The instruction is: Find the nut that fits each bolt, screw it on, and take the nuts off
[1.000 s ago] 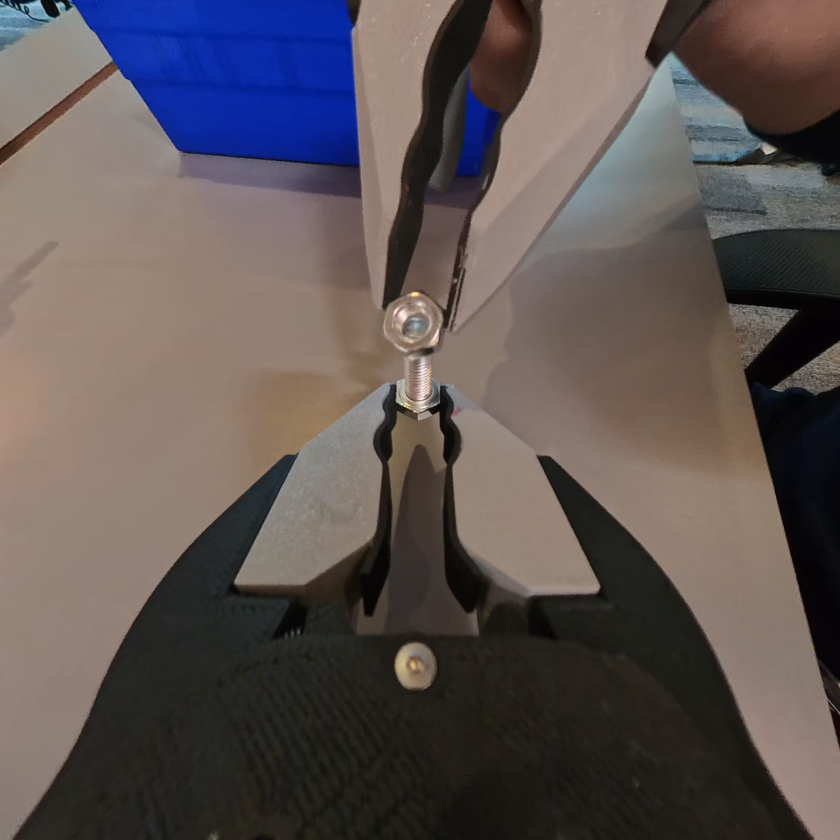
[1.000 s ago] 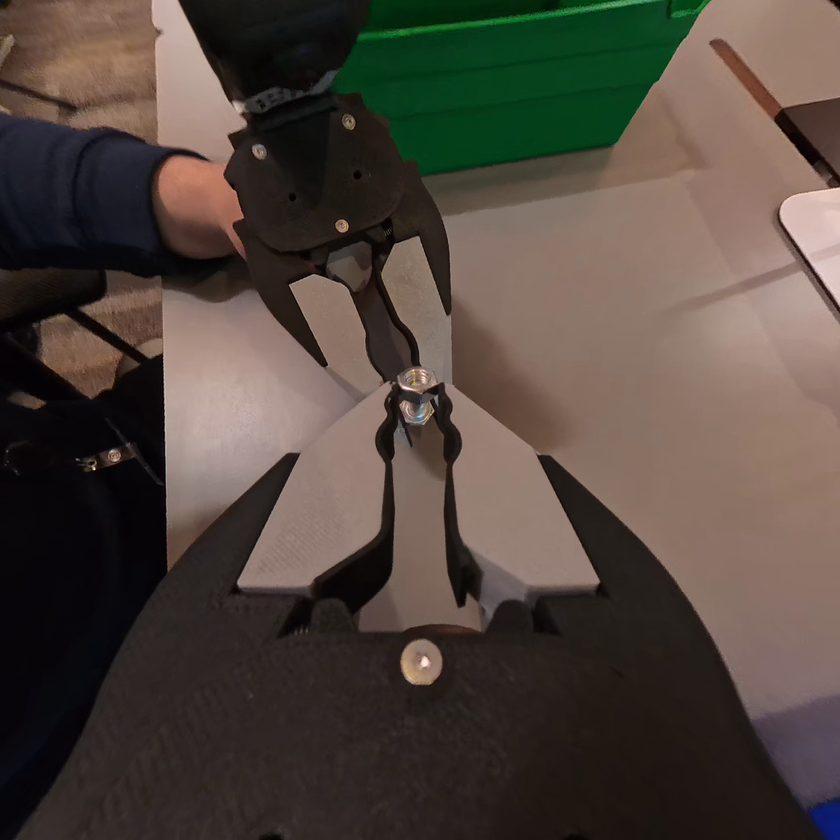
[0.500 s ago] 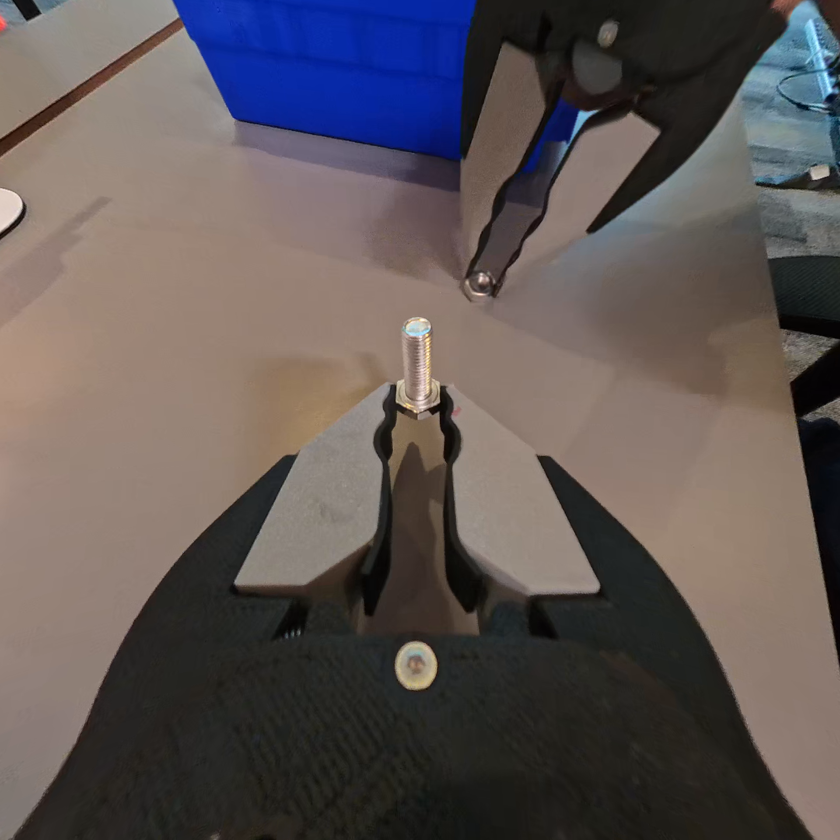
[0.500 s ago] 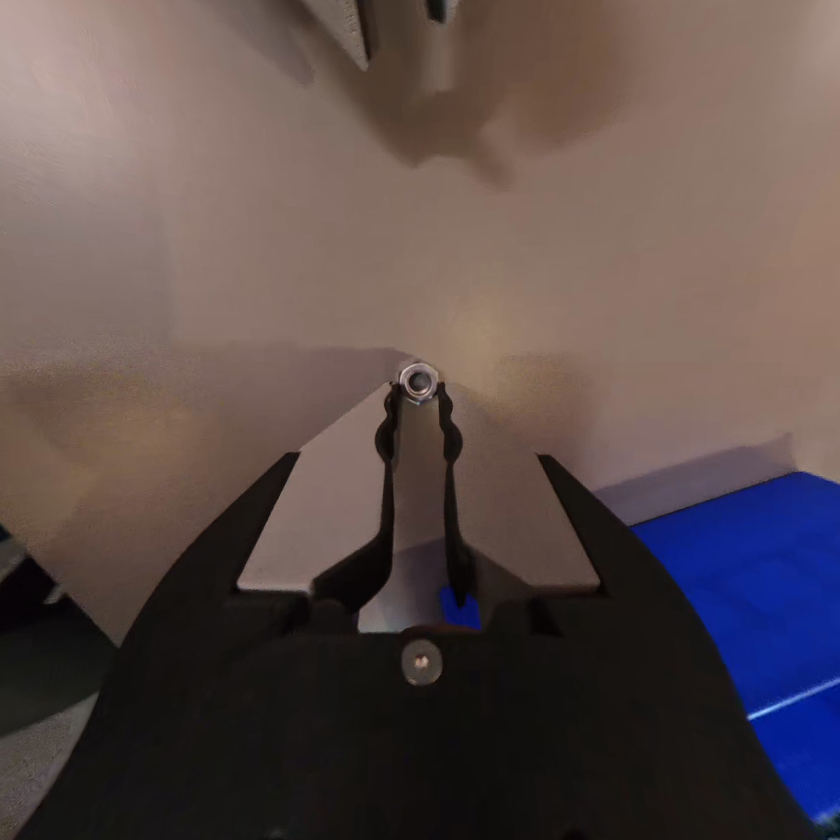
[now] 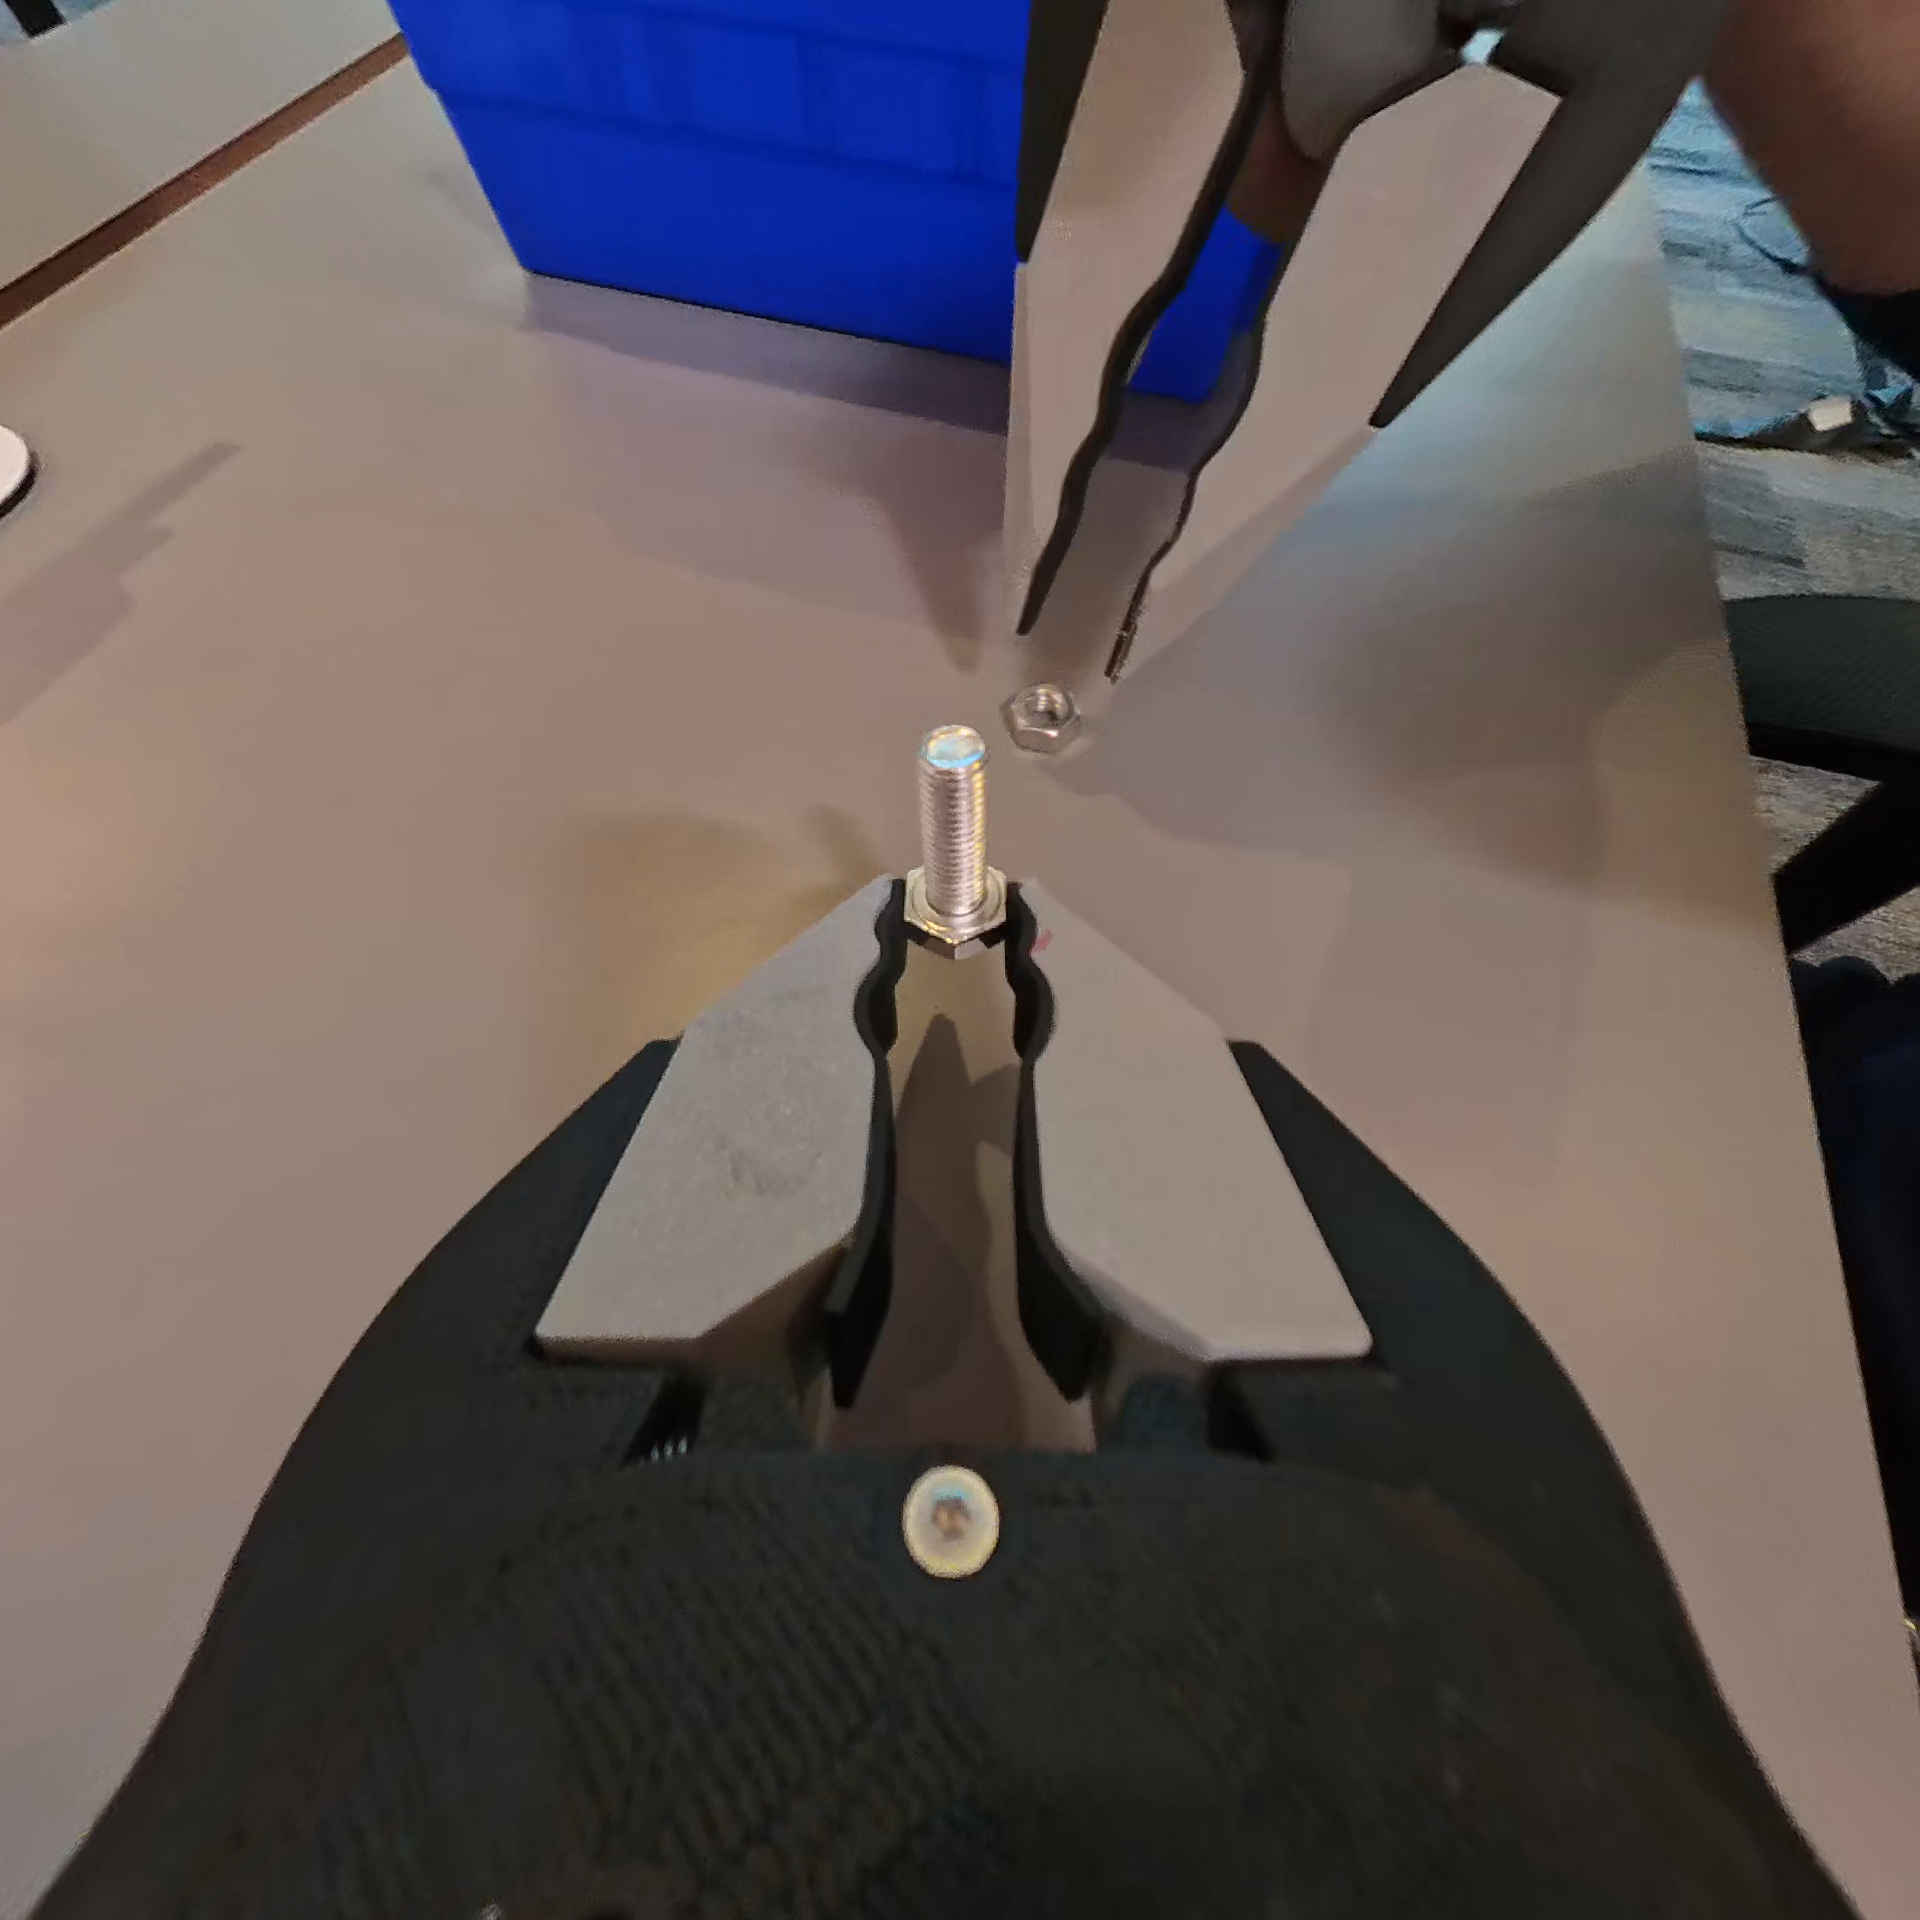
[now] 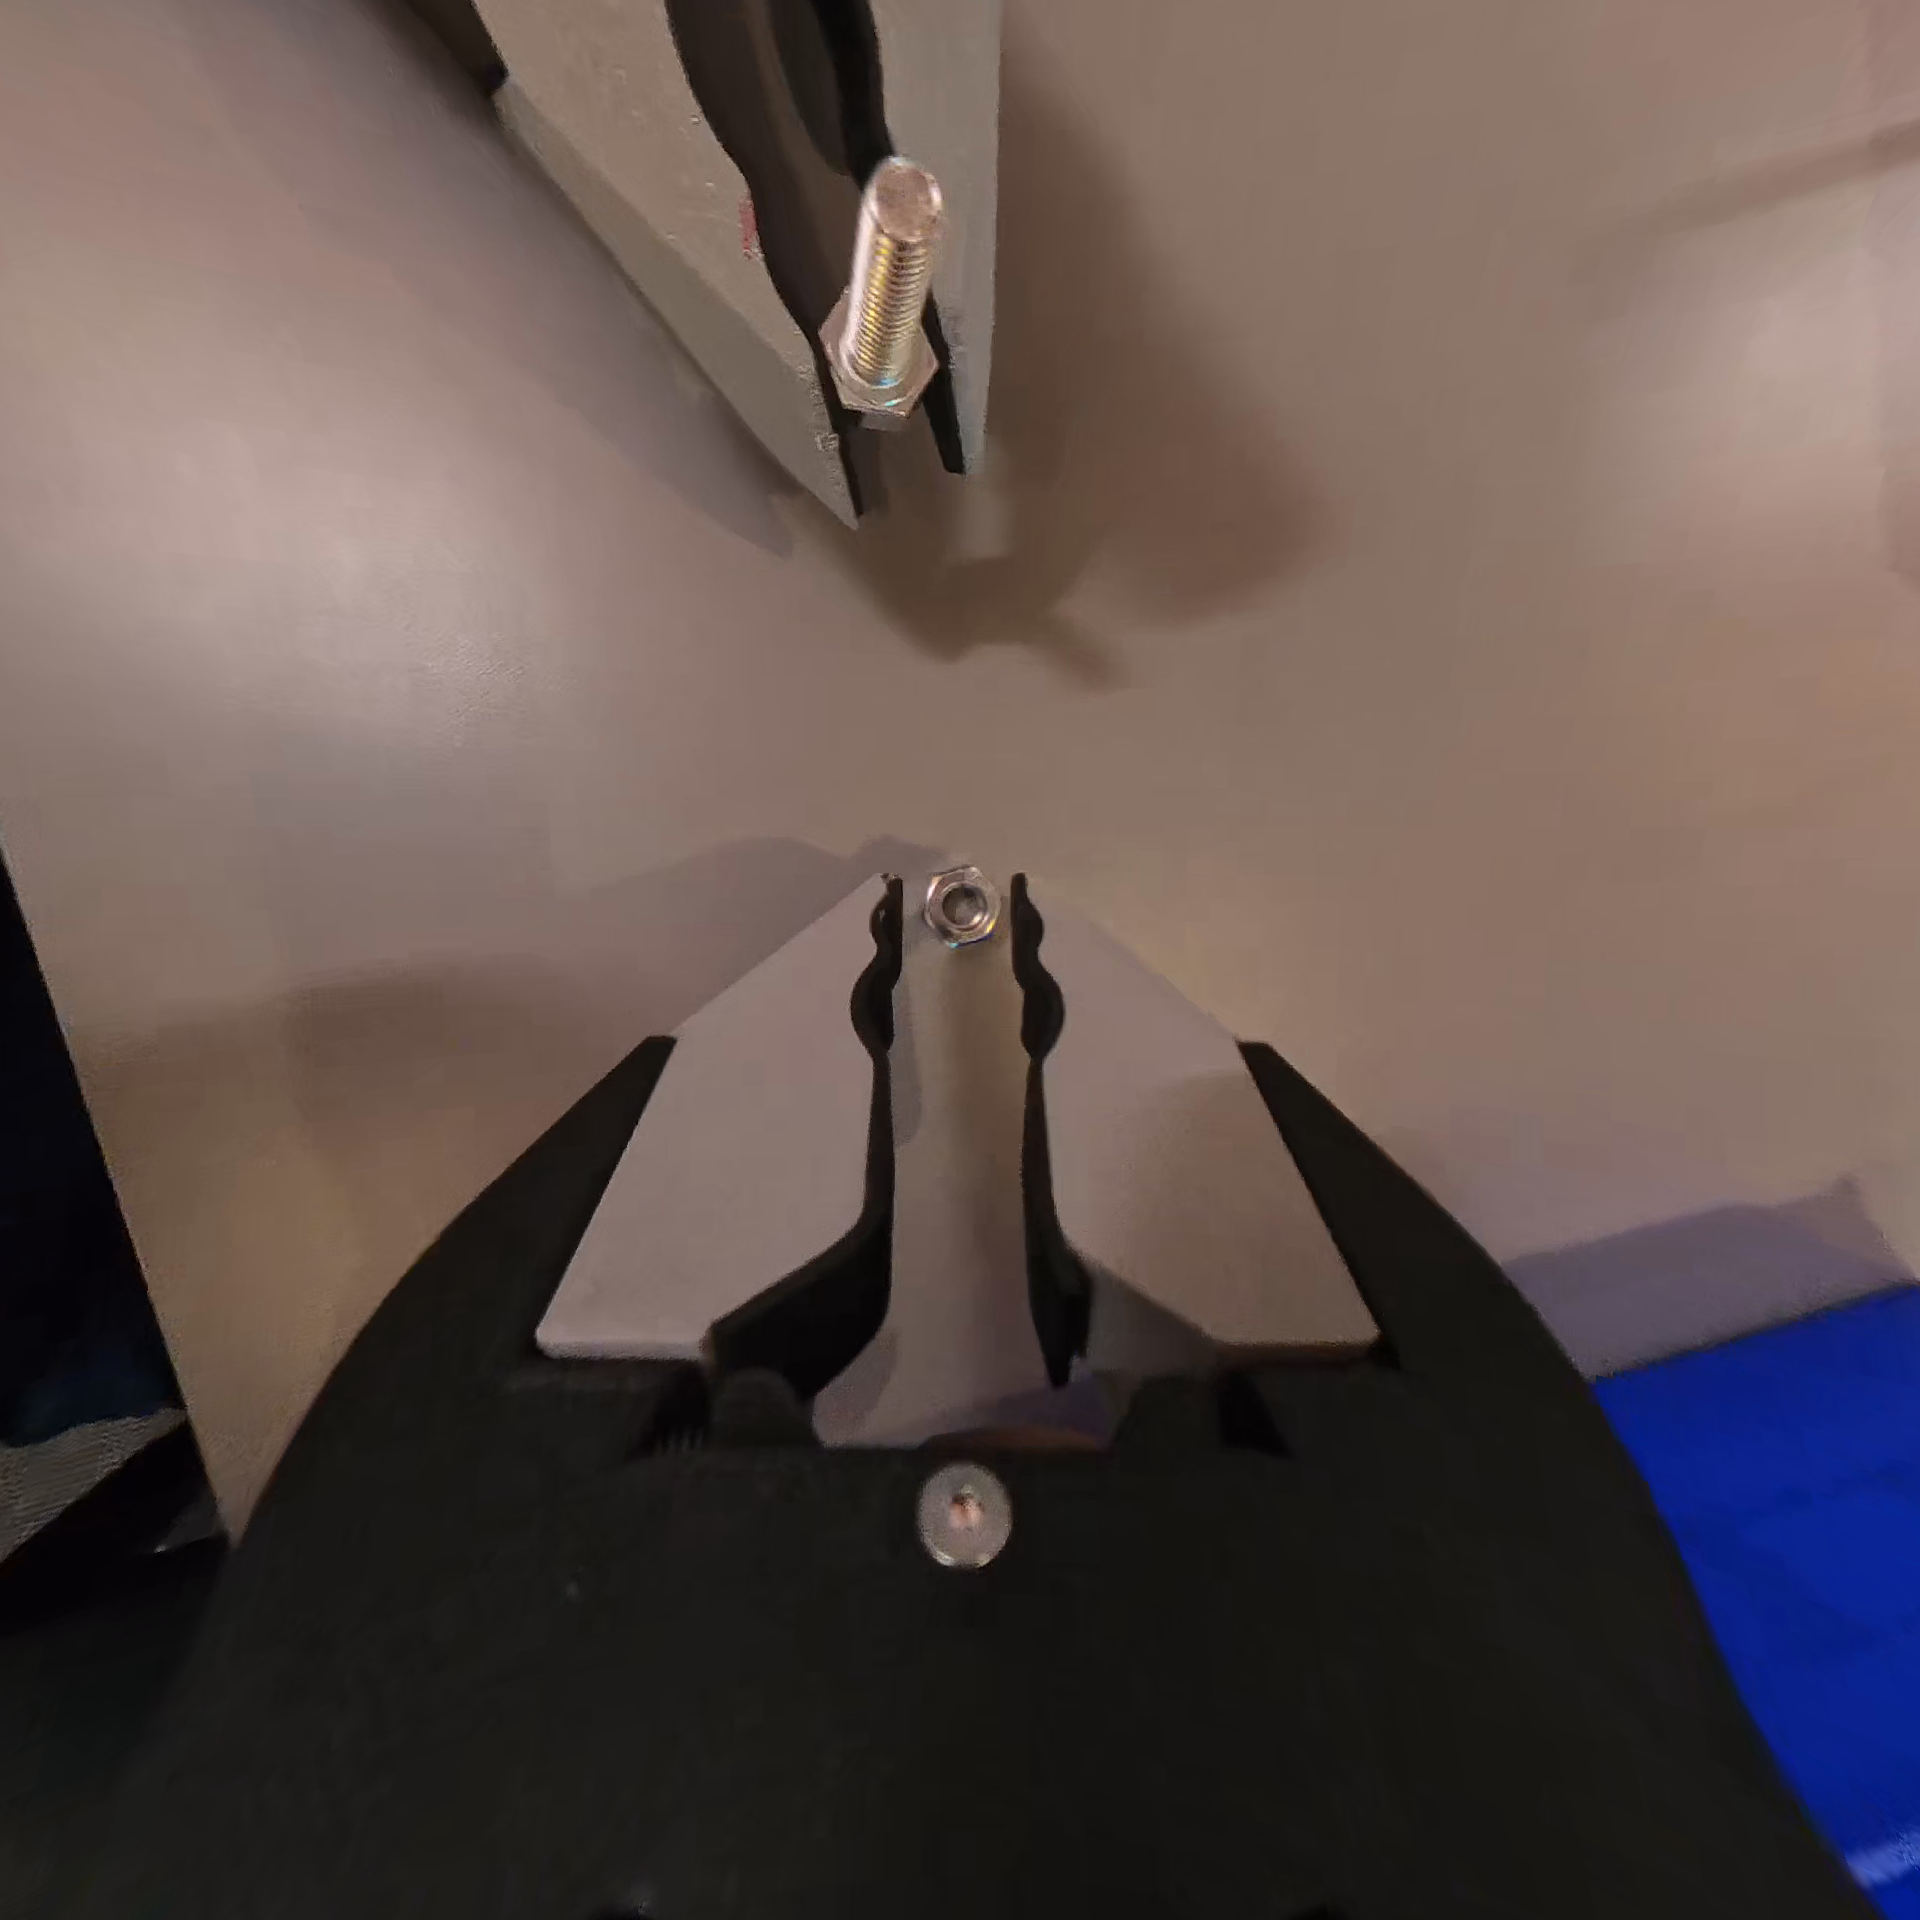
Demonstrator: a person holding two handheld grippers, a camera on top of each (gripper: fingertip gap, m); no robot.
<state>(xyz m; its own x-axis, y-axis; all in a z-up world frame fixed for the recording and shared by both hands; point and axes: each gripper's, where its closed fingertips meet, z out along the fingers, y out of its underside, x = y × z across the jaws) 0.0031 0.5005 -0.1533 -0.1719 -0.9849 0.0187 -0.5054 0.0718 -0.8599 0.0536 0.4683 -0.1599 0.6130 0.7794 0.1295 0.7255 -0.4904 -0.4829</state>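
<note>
Bolt held upright, nut loose on the table

The left gripper clamps the bolt by its head, threads pointing up. At one o'clock from it the nut lies flat on the grey table, under the spread, empty right gripper.

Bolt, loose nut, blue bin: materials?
Bolt: bright plated or stainless steel by the look, with mirror glints on the threads. Nut: the same silvery metal, shiny hex faces. Blue bin: likely moulded plastic, uniform saturated colour, dull sheen.
</note>
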